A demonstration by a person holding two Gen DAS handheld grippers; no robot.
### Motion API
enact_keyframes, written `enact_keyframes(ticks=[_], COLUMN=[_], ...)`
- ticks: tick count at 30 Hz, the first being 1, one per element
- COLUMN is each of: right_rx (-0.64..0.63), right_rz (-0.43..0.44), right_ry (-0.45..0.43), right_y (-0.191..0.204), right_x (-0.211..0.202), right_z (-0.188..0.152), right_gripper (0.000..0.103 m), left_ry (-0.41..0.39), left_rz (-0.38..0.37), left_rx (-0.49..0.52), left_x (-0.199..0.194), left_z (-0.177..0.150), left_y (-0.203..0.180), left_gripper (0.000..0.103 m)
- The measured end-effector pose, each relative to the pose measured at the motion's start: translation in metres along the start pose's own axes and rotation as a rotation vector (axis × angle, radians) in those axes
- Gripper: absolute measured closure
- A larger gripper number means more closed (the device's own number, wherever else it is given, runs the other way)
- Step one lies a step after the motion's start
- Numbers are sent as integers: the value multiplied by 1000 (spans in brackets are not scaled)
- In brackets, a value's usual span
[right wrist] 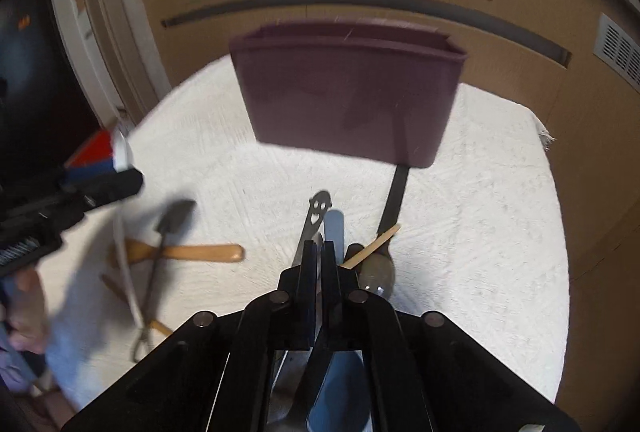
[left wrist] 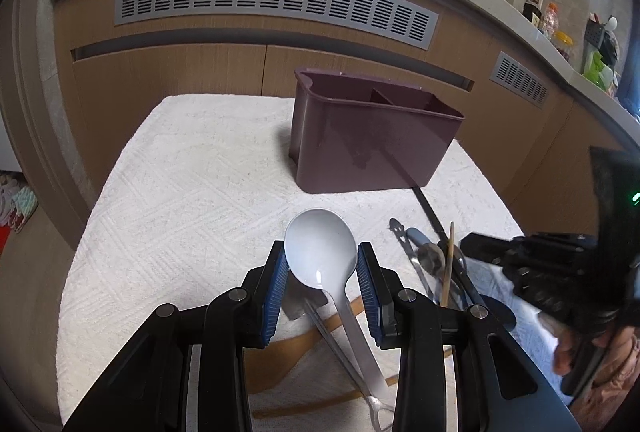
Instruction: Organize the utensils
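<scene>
My left gripper (left wrist: 322,268) is shut on the bowl of a white plastic spoon (left wrist: 320,252), whose handle runs back under the fingers. From the right wrist view that gripper (right wrist: 116,170) hangs at the left with the white spoon (right wrist: 120,148) in it. A dark purple organizer bin (left wrist: 372,136) (right wrist: 348,92) with dividers stands at the far side of the towel. My right gripper (right wrist: 319,248) (left wrist: 470,246) is shut, low over a pile holding a smiley-handled metal utensil (right wrist: 318,210), a blue handle (right wrist: 335,228), a metal spoon (right wrist: 378,272) and a chopstick (right wrist: 372,246). Whether it pinches one I cannot tell.
A white textured towel (left wrist: 180,192) covers the table. A wooden spoon (right wrist: 192,252) and a dark shovel-shaped spoon (right wrist: 176,212) lie crossed at the left. A black handle (right wrist: 394,200) leans at the bin's corner. Wooden cabinets with vents (left wrist: 276,4) stand behind. A hand (left wrist: 568,348) holds the right gripper.
</scene>
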State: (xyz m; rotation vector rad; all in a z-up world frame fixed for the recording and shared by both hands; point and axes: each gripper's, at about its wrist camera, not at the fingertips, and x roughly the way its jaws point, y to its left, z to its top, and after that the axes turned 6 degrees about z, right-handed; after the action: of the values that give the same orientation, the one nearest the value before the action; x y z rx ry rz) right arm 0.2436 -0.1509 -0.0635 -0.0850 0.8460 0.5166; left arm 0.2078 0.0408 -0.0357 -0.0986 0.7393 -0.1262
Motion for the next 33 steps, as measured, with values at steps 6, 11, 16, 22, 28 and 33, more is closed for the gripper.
enact_keyframes(ticks=[6, 11, 16, 22, 28, 33], right_rx=[-18, 0, 172, 82, 18, 24], right_rz=[-44, -60, 18, -57, -34, 10], right_ry=[-51, 32, 98, 154, 34, -72], right_y=[-3, -14, -31, -14, -3, -1], right_x=[-30, -10, 18, 49, 7, -41], right_z=[-3, -17, -10, 6, 9, 12], right_gripper=[94, 52, 53, 83, 93, 94], left_ry=[-2, 17, 35, 37, -14, -42], left_rz=[-15, -14, -18, -13, -6, -25], left_rx=[21, 16, 6, -12, -14, -3], left_x=[-6, -3, 2, 2, -10, -21], left_z=[0, -2, -5, -6, -2, 4], left_y=[-11, -10, -7, -1, -1, -9], left_gripper=[67, 67, 67, 67, 67, 67])
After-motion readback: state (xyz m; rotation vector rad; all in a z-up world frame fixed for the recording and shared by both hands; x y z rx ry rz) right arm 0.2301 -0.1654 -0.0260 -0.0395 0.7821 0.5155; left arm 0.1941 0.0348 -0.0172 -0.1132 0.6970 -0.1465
